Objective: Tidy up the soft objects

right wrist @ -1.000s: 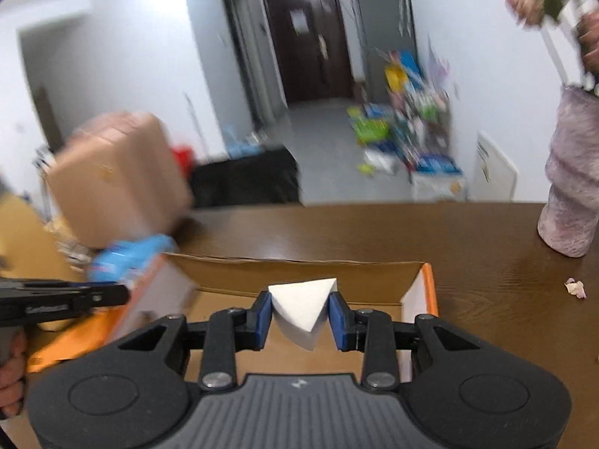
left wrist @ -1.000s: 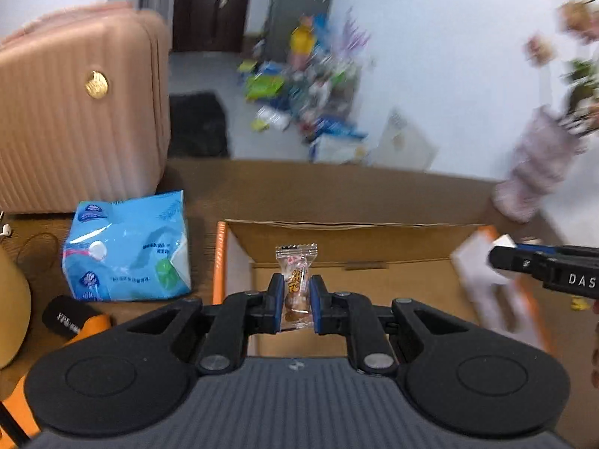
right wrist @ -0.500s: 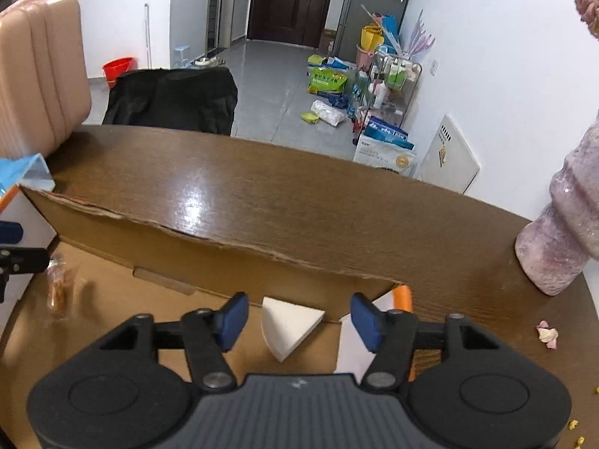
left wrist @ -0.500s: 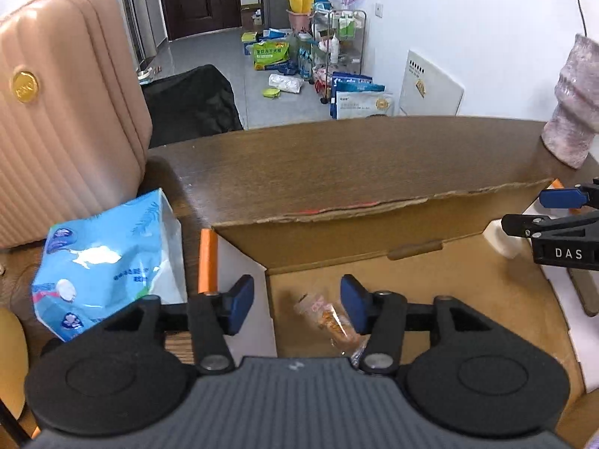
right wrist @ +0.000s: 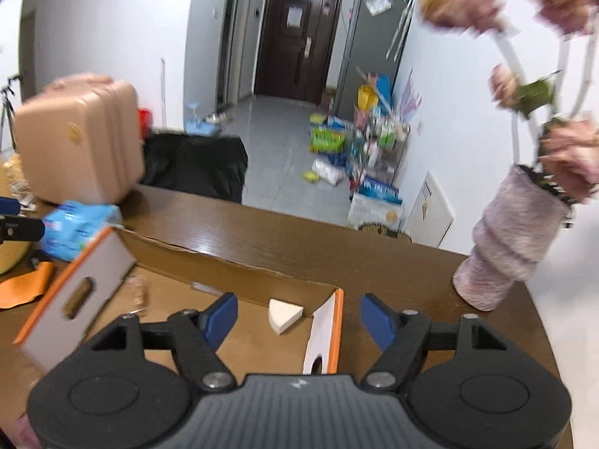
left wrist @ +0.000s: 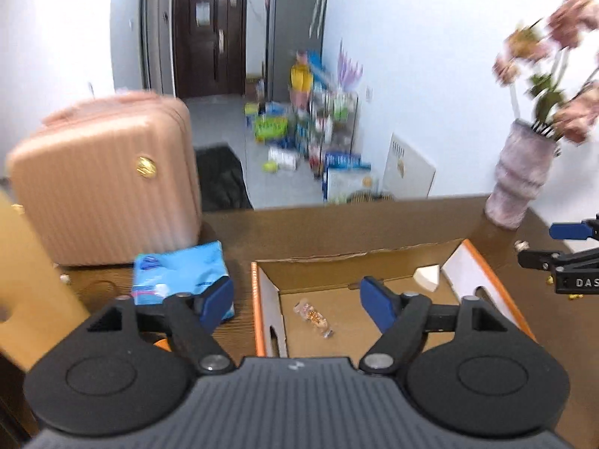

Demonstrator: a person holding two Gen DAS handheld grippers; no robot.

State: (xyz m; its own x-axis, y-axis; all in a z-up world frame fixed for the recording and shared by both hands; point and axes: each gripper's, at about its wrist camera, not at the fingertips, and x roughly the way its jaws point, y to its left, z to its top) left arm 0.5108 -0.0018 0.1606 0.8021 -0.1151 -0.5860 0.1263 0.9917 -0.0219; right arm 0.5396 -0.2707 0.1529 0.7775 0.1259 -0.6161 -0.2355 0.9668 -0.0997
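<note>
An open cardboard box (left wrist: 355, 262) with orange-edged white end flaps sits on the brown table. A wrapped snack (left wrist: 313, 317) lies on its floor at the left; it shows blurred in the right wrist view (right wrist: 139, 296). A white wedge sponge (left wrist: 426, 276) lies in the far right corner, also in the right wrist view (right wrist: 284, 314). My left gripper (left wrist: 297, 303) is open and empty above the box's left end. My right gripper (right wrist: 299, 318) is open and empty above the right end flap (right wrist: 325, 336).
A blue tissue pack (left wrist: 179, 273) lies left of the box, with a pink suitcase (left wrist: 105, 194) behind it. A pink vase with flowers (right wrist: 509, 247) stands on the table at the right. Small crumbs (left wrist: 520, 244) lie near it. An orange item (right wrist: 22, 292) lies at the left.
Both grippers were shut on their items a second ago, opened and dropped the snack and sponge into the box. Both have since lifted and pulled back, jaws wide.
</note>
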